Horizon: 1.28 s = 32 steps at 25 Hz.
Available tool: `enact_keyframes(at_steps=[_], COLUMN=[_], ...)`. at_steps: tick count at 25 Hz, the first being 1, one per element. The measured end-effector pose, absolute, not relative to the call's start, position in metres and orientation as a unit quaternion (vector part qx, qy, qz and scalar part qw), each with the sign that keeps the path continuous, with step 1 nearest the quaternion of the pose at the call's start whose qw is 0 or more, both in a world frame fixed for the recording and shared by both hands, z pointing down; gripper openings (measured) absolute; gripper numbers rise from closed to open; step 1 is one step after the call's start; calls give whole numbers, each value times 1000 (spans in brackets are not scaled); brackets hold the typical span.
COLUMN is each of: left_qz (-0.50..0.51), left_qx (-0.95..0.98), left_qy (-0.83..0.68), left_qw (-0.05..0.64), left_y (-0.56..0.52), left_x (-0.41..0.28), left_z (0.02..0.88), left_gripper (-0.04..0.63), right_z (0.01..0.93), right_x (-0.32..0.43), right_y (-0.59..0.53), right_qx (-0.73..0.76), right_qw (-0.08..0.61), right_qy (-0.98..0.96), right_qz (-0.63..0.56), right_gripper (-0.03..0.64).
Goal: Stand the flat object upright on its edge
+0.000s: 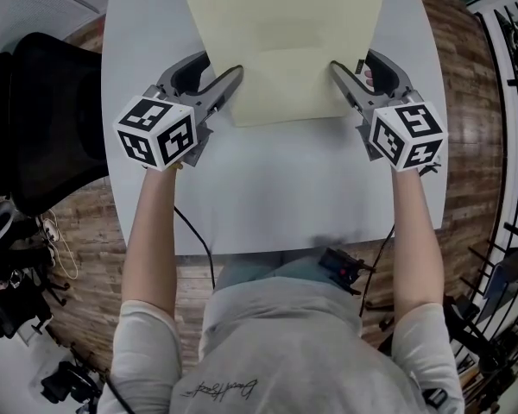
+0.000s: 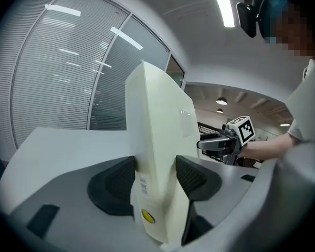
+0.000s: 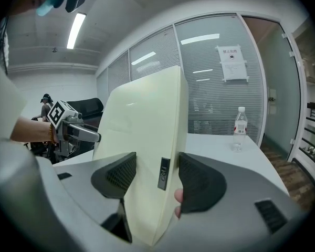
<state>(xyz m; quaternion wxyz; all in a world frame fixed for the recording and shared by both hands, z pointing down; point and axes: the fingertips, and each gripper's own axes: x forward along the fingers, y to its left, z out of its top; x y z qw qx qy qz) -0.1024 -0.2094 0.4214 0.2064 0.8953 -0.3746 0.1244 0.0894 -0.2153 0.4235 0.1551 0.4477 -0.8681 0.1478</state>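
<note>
My left claw (image 2: 156, 178) and right claw (image 3: 157, 175) each clamp the flat object (image 1: 289, 46), already tipped near upright; steadying it on the desk (image 1: 268, 188) and letting go seem left.

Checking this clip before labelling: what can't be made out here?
Flat object, far edge: cut off at the head view's top.
Whether it touches the table: hidden by left gripper and right gripper bodies.
Print on its side sticker: too small, left gripper view.
Bottle label: too small, right gripper view.

Grey short-sleeved shirt (image 1: 293, 352) (script print), grey left tongs (image 1: 235, 78), right tongs (image 1: 338, 72), black-and-white cubes (image 1: 158, 132)
</note>
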Motion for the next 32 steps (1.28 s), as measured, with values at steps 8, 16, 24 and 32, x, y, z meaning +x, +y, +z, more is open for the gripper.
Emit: enact_keyframes(at_steps=[8, 16, 24, 32], left_qz=[132, 153, 152, 158], left_qx=[899, 897, 895, 893], left_qy=[-384, -391, -398, -400], left_qw=[165, 137, 131, 129], left_y=[-211, -206, -195, -188], left_x=[-105, -104, -105, -108], left_z=[426, 434, 437, 439], left_gripper=[258, 256, 255, 255], right_z=[427, 440, 442, 445], right_x=[85, 86, 84, 82], right_y=[-214, -208, -197, -192], right_qx=[467, 477, 477, 468], right_qw=[155, 152, 156, 172], right_qy=[-863, -858, -858, -859], right_qz=[116, 115, 109, 115], right_gripper=[268, 267, 265, 262])
